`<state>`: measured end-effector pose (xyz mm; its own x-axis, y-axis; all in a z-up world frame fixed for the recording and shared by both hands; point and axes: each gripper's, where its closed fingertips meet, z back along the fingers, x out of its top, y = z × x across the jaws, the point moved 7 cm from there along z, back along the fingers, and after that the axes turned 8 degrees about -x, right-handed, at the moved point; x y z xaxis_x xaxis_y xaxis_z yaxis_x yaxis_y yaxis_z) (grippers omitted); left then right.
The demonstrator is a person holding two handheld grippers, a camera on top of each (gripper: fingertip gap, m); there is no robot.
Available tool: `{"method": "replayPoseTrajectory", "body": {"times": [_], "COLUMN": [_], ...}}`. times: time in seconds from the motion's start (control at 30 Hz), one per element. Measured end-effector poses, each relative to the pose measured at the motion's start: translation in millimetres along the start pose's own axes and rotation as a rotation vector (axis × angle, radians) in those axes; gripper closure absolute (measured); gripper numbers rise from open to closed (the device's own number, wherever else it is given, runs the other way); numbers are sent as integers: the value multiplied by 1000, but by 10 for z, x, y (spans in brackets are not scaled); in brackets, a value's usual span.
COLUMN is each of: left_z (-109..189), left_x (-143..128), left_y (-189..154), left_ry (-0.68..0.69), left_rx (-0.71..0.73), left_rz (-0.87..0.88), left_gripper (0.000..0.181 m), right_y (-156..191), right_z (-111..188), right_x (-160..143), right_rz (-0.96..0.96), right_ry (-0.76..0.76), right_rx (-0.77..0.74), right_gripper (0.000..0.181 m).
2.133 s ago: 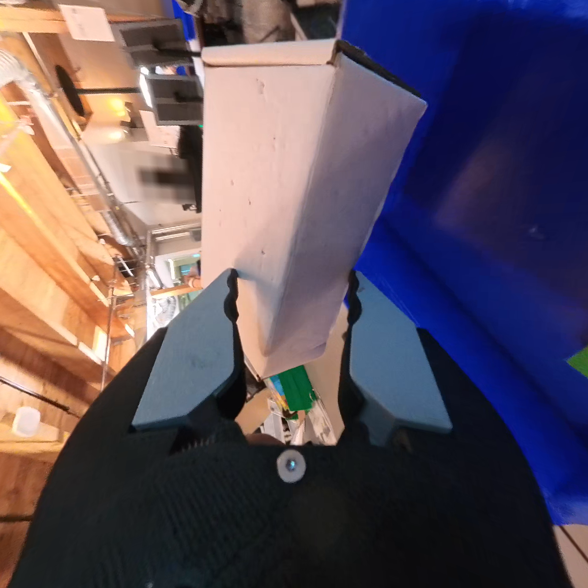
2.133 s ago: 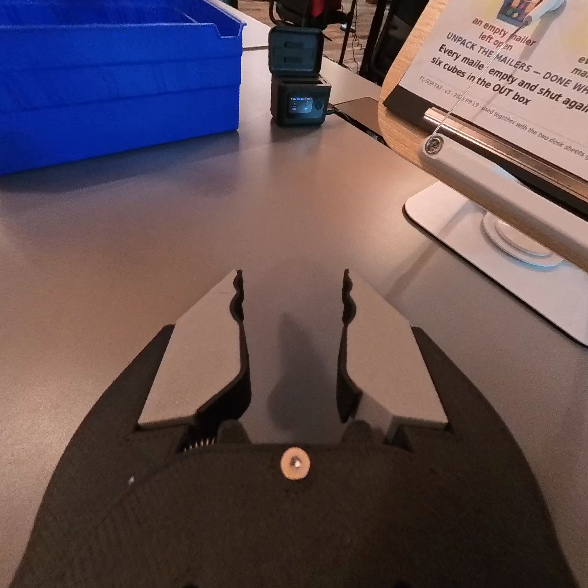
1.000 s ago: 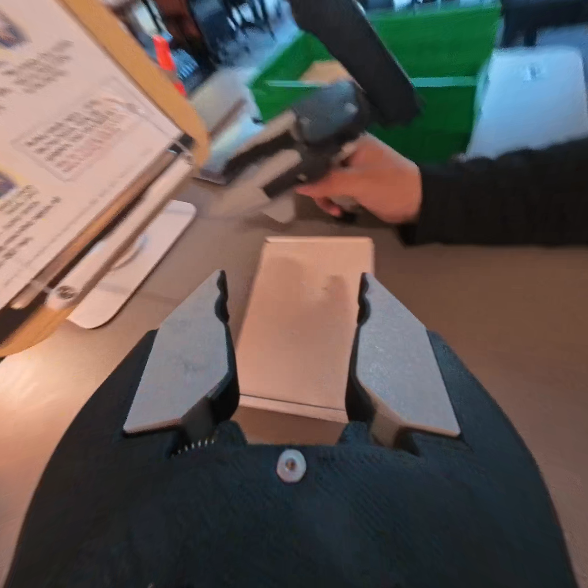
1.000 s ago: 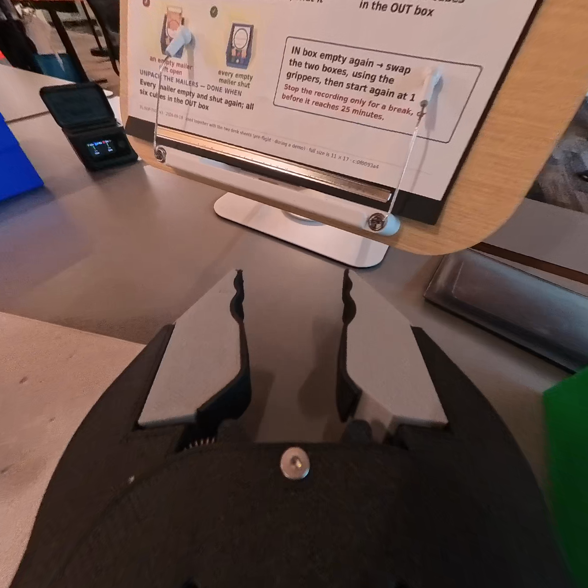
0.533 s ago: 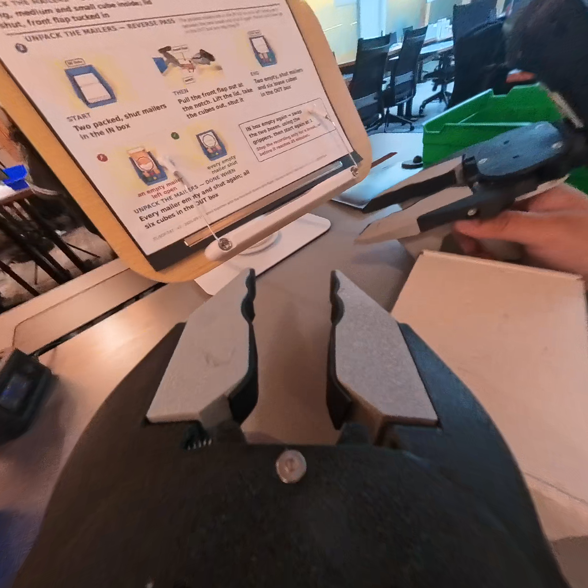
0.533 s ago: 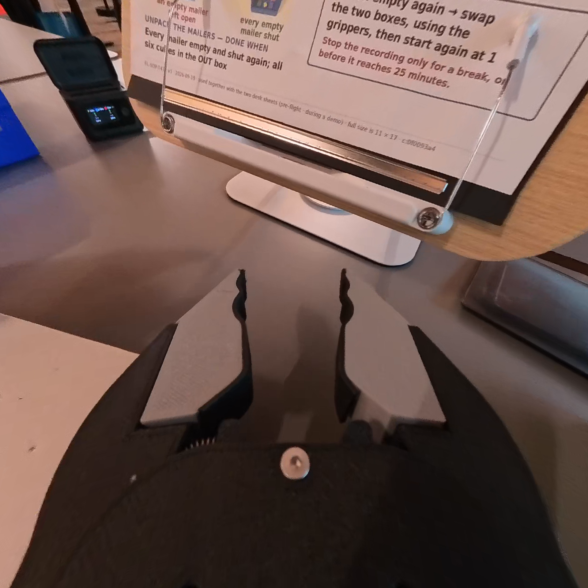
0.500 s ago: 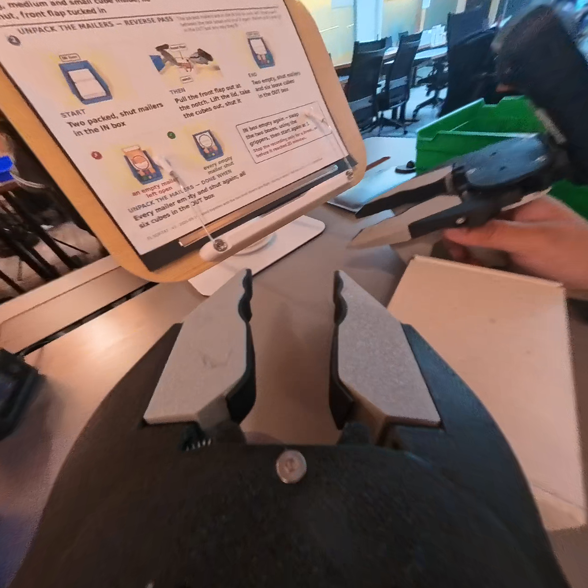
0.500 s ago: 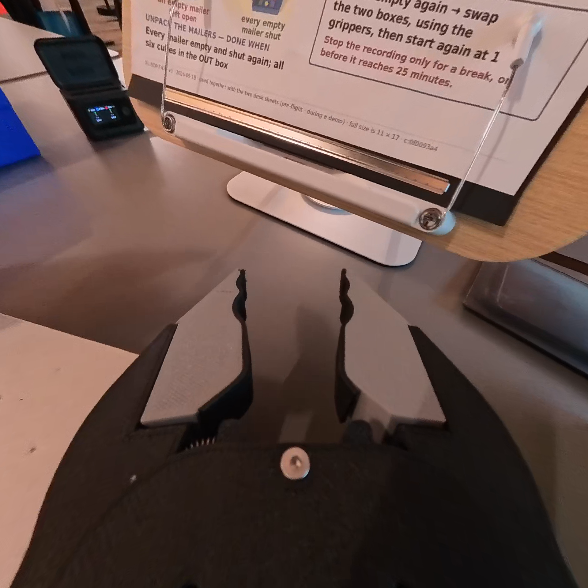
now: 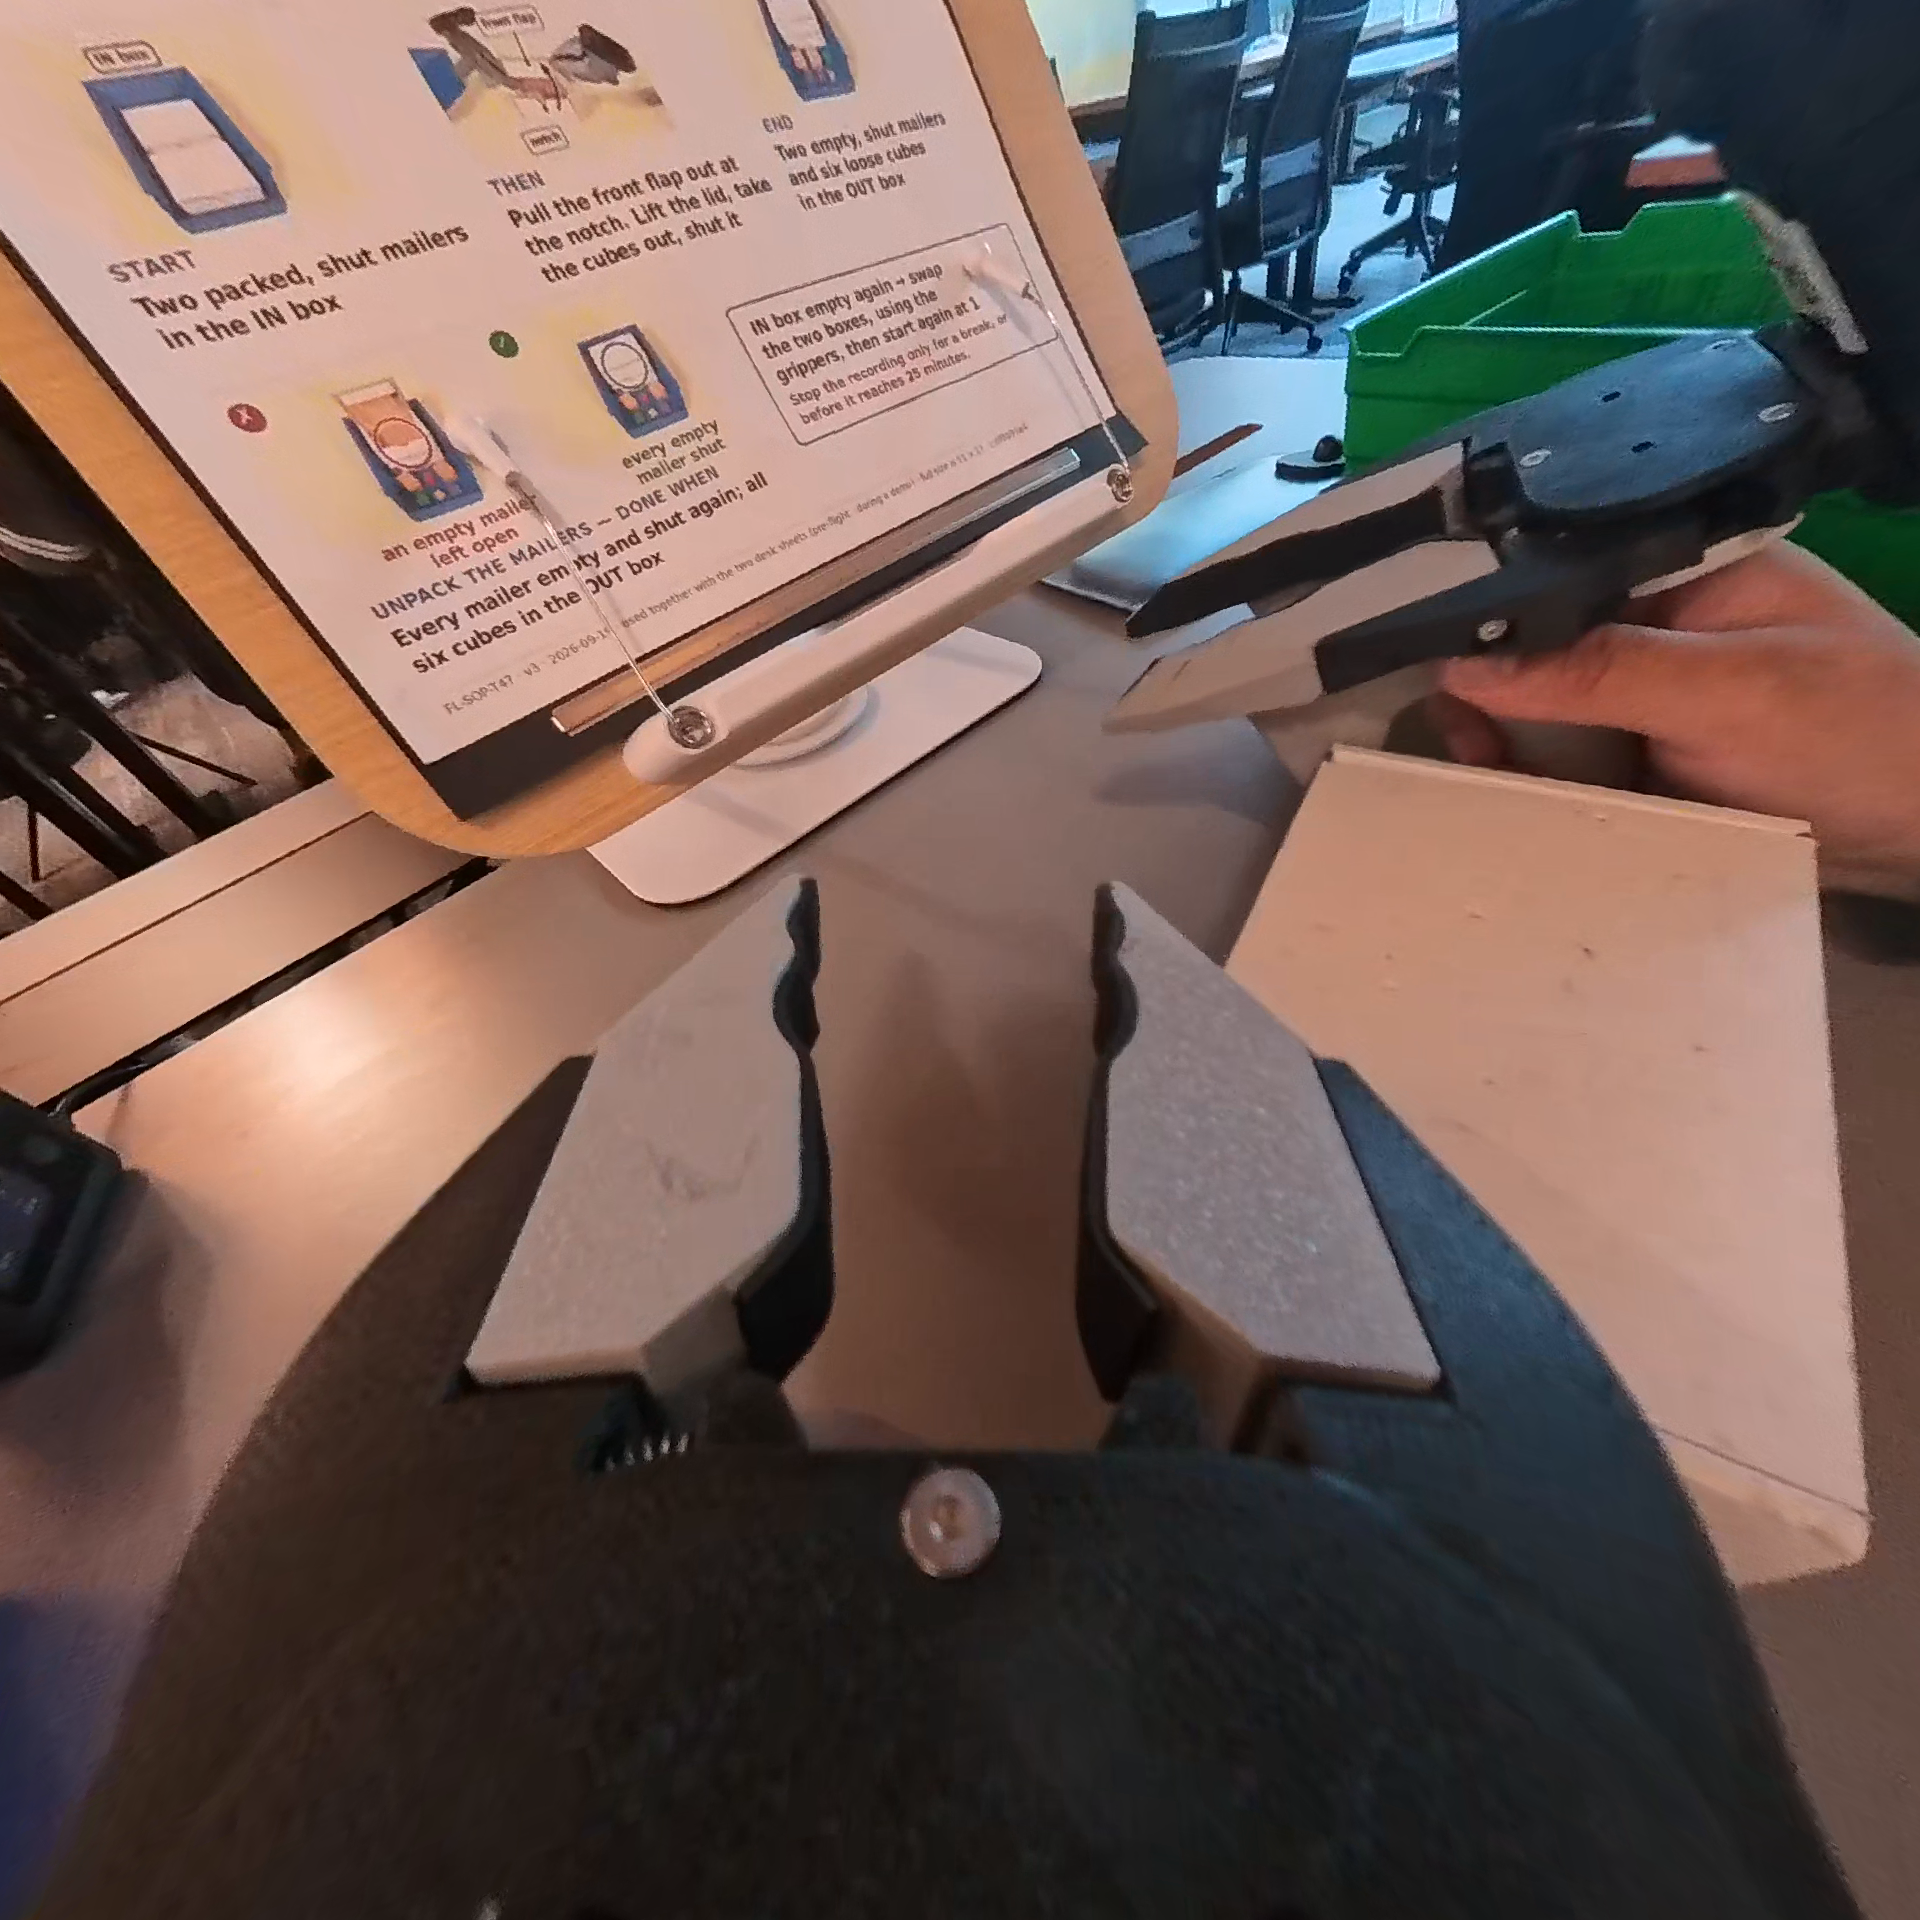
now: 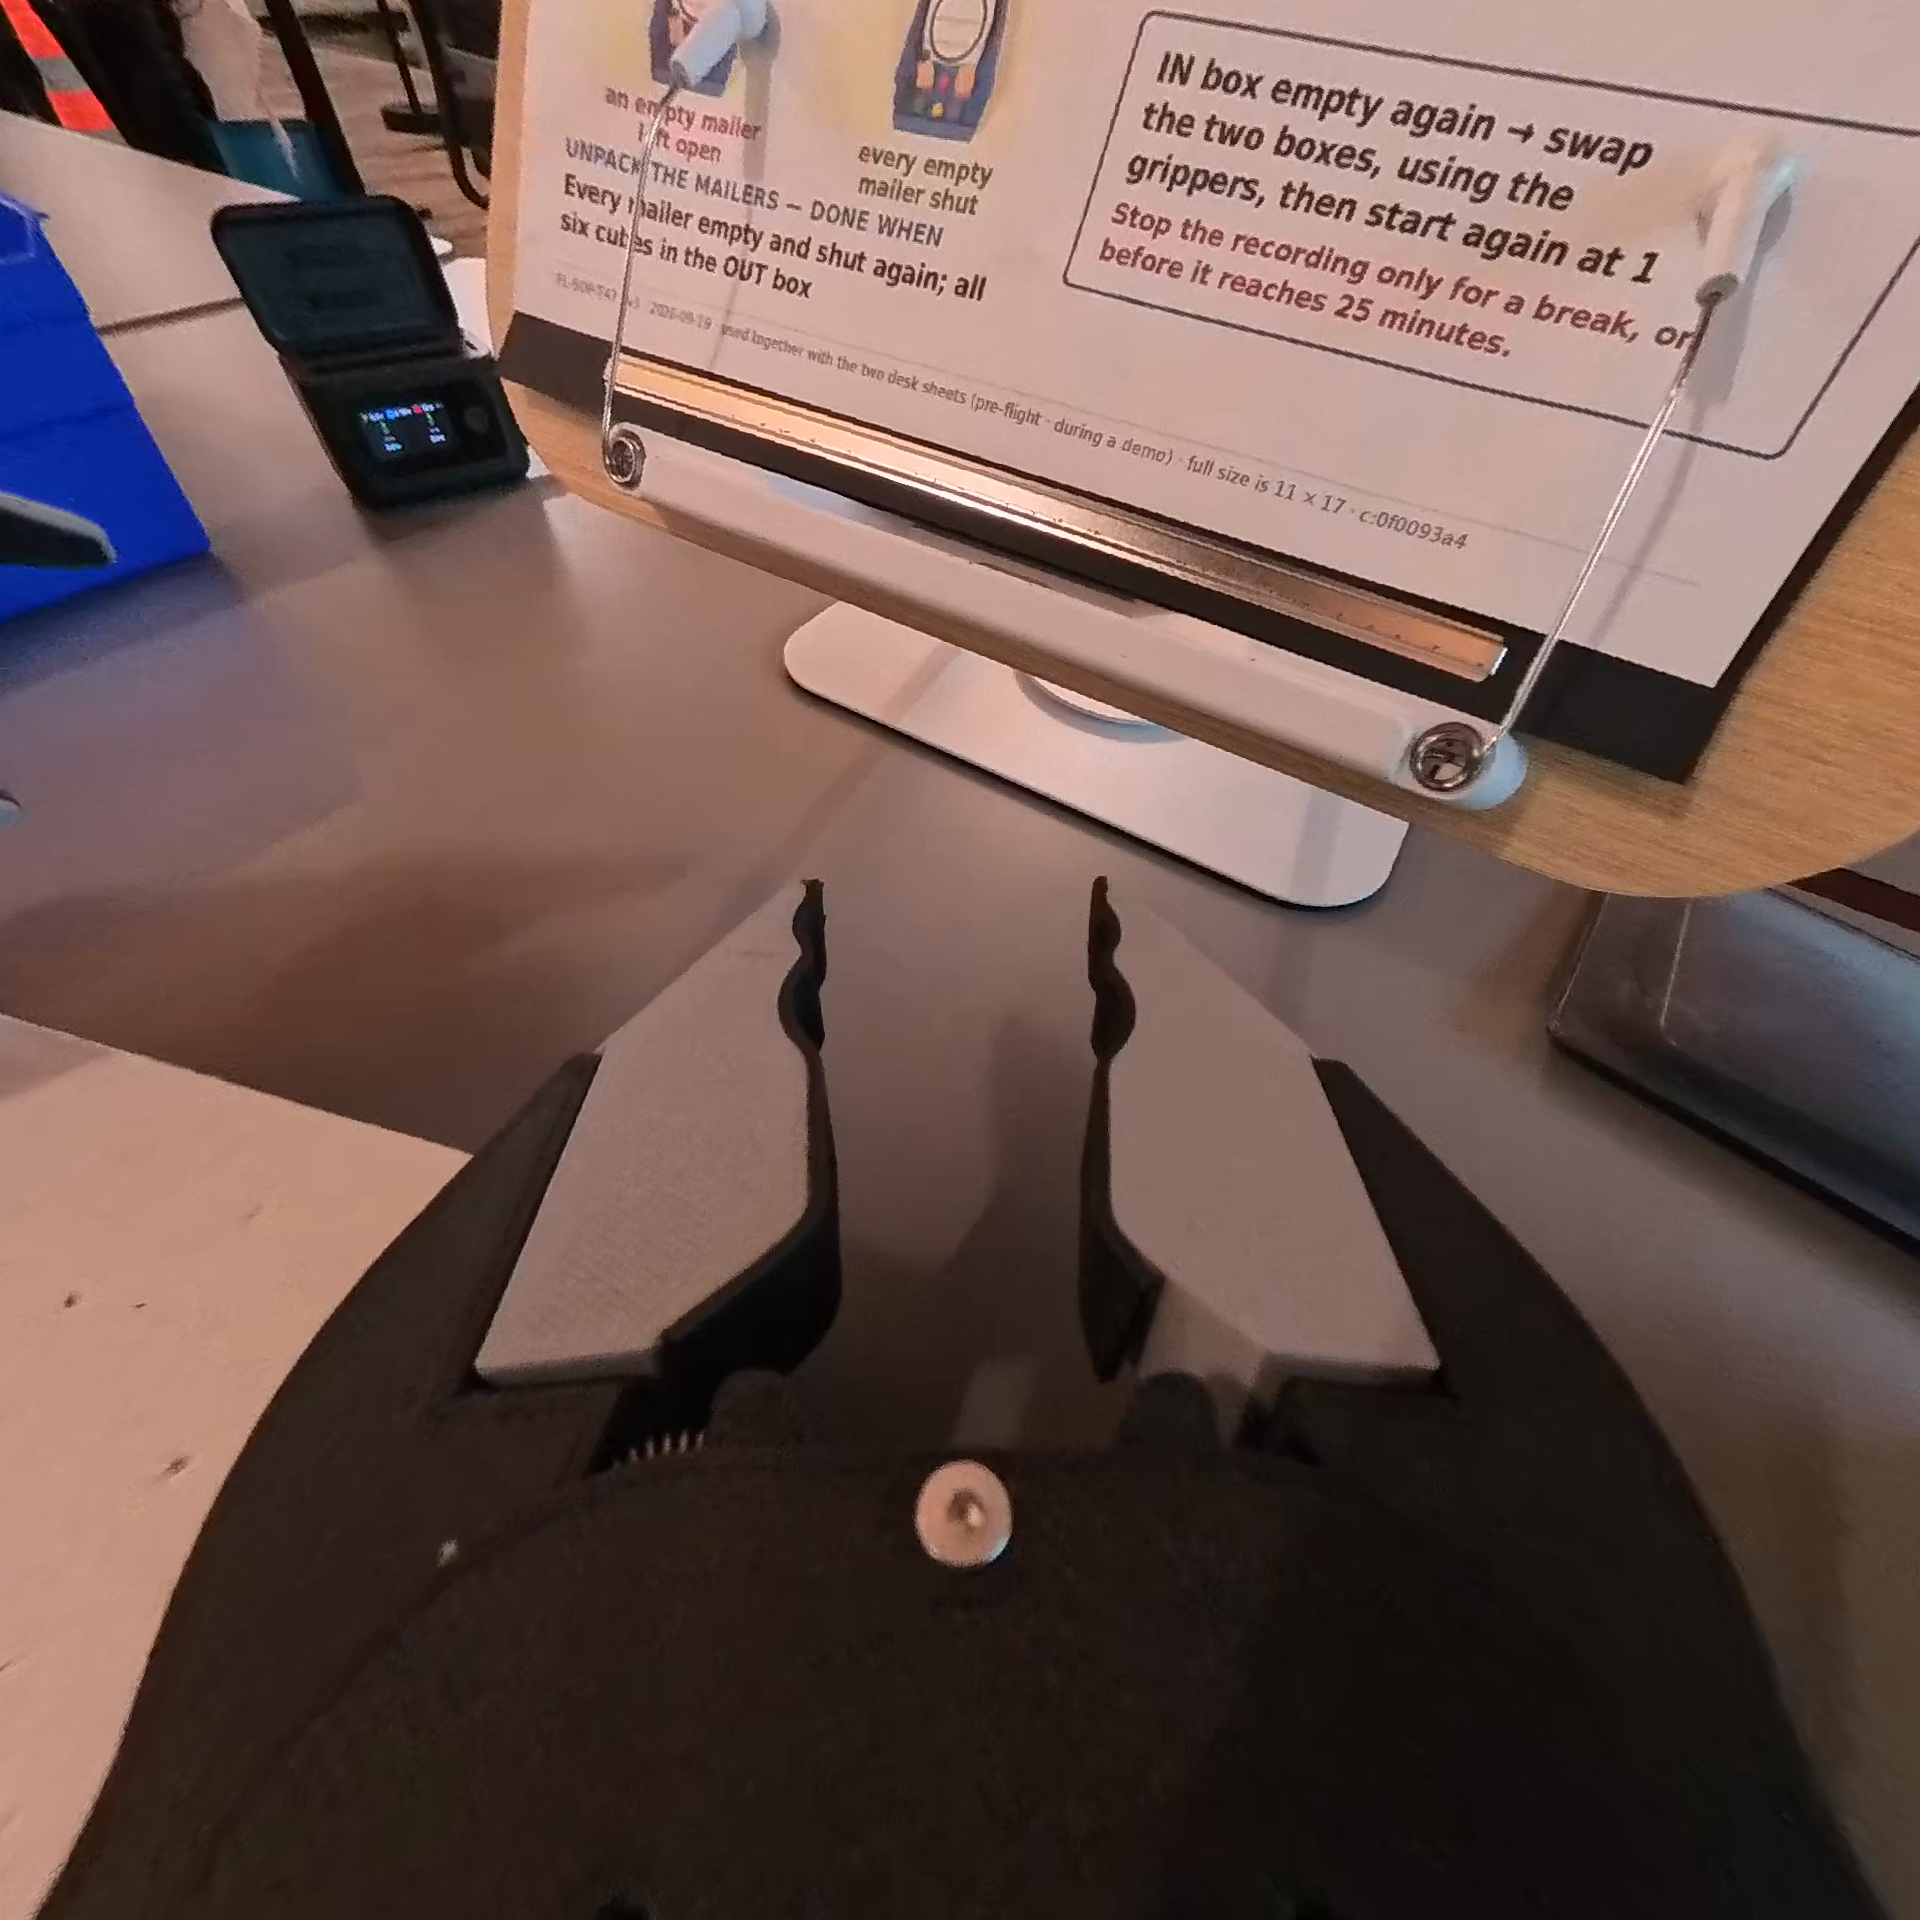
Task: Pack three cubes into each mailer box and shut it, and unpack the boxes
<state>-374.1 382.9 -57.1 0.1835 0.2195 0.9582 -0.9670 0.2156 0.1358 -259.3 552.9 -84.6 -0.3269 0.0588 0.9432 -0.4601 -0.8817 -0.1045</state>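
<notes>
A shut white mailer box [image 9: 1538,1091] lies flat on the grey table, just right of my left gripper [image 9: 951,914], which is open and empty over bare table. In the right wrist view the box [image 10: 156,1299] shows at the lower left. My right gripper [image 10: 951,904] is open and empty and points at the foot of the instruction board. In the left wrist view the right gripper [image 9: 1127,675] hovers past the box's far edge, held by a hand [image 9: 1714,707]. No cubes are in view.
An instruction board [image 9: 582,364] on a white stand [image 10: 1091,748] stands right ahead of both grippers. A green bin [image 9: 1538,301] sits far right, a blue bin [image 10: 62,468] far left. A black device with a small screen [image 10: 384,353] and a grey metal slab [image 10: 1745,1039] lie nearby.
My left gripper carried the mailer box from the blue bin, set it flat on the table, let go and shifted left. My right gripper turned from the blue bin toward the board.
</notes>
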Motion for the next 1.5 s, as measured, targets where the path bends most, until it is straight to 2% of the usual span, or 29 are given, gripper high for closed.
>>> {"method": "replayPoseTrajectory", "body": {"times": [0.27,0.5,0.73,1.07,1.23,1.5], "left_z": [-64,-74,-56,70,56,58], "left_x": [-23,-51,-53,-76,-97,-111], "left_y": [-118,-120,-100,44,45,47], "left_ry": [49,56,61,46,36,52], "left_rx": [-21,-68,-25,28,-11,-12], "left_rz": [-72,3,-40,20,75,53], "left_gripper": [128,128,128,126,127,126], "right_y": [-11,-6,7,127,140,164], "right_z": [16,10,28,44,61,56], "right_x": [9,12,31,60,63,63], "right_rz": [-24,-35,-49,-40,-49,-61], "right_ry": [-16,-14,-35,-60,-69,-65], "right_rx": [20,36,14,24,32,37], "right_gripper": [134,136,140,142,142,144]}}
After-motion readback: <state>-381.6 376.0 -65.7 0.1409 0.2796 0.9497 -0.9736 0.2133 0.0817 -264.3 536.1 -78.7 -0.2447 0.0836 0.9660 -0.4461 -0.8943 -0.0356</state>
